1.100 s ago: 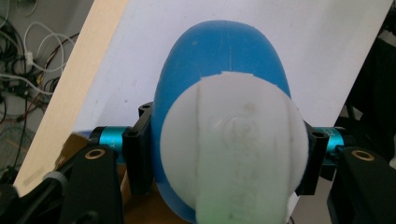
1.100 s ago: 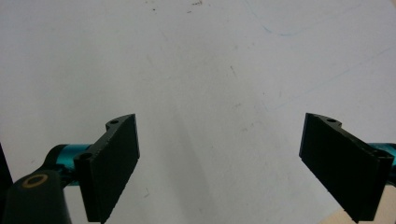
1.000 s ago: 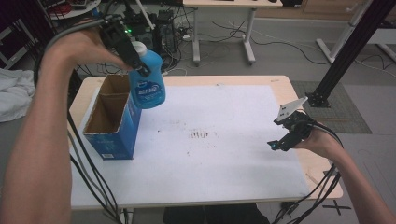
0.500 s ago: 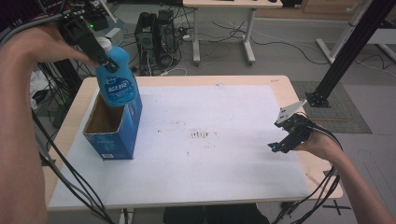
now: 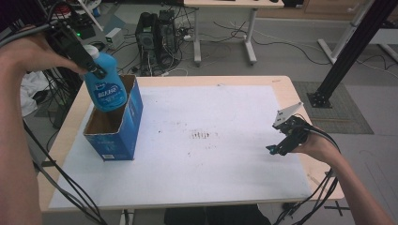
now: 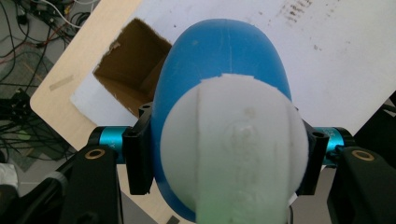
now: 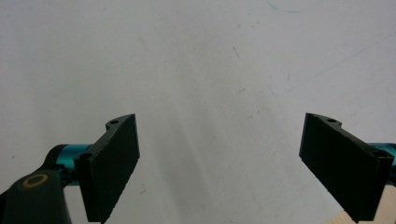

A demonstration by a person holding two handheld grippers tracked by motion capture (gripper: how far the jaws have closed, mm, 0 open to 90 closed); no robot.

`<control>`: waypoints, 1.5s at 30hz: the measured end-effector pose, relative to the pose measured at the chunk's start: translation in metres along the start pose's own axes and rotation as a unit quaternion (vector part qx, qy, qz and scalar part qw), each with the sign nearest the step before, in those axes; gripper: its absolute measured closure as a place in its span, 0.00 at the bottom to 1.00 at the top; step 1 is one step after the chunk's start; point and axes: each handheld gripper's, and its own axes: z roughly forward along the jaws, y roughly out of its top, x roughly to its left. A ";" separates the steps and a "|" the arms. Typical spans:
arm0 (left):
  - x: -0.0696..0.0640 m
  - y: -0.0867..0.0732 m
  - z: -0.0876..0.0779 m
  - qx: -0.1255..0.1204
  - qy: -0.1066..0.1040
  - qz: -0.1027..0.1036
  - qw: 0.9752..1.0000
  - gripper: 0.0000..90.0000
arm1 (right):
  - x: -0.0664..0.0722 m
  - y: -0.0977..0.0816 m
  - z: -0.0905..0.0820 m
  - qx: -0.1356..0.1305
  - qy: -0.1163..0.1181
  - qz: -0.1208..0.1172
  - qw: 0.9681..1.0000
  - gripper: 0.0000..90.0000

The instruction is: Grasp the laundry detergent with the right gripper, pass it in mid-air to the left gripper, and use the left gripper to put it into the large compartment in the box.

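A blue bottle [image 5: 107, 89] with a white cap hangs tilted over the open top of a blue cardboard box [image 5: 117, 133] at the table's left. My left gripper [image 5: 96, 70] is shut on the bottle's neck end. In the left gripper view the black jaws press both sides of the bottle [image 6: 219, 84] just below its white cap [image 6: 233, 158], with the left gripper [image 6: 224, 154] above the box's brown opening [image 6: 133, 70]. My right gripper [image 5: 280, 146] is near the table's right edge, low over the white sheet [image 7: 196, 56]. The right gripper [image 7: 219, 168] stands open with nothing between its jaws.
A white sheet [image 5: 211, 140] with a few dark marks covers most of the wooden table [image 5: 286, 86]. Computer towers [image 5: 155, 33], cables and another desk's legs stand on the floor behind. A black frame post [image 5: 347, 51] rises at the right.
My left hand has carried the bottle leftward and a little down, from beside the box's far right corner to over its opening. The right gripper has stayed put.
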 end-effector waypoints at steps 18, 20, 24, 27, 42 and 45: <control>0.010 -0.027 0.059 0.026 -0.024 -0.011 0.999 0.42 | 0.004 -0.004 0.007 0.019 0.010 0.002 1.000 0.13; 0.011 -0.029 0.067 0.036 -0.026 -0.004 0.999 0.42 | 0.004 -0.004 0.008 0.014 0.001 -0.012 1.000 0.13; 0.011 -0.034 0.086 0.039 -0.034 -0.007 0.999 0.42 | 0.006 -0.006 0.010 0.020 0.006 -0.001 1.000 0.13; 0.011 -0.037 0.098 0.049 -0.037 0.002 0.998 0.42 | 0.006 -0.007 0.013 0.019 0.003 -0.012 1.000 0.13; 0.006 -0.051 0.146 0.071 -0.047 0.020 0.996 0.42 | 0.009 -0.006 0.018 0.019 0.006 -0.010 1.000 0.13; 0.005 -0.052 0.151 0.074 -0.048 0.024 0.996 0.42 | 0.009 -0.006 0.019 0.016 0.005 -0.015 1.000 0.13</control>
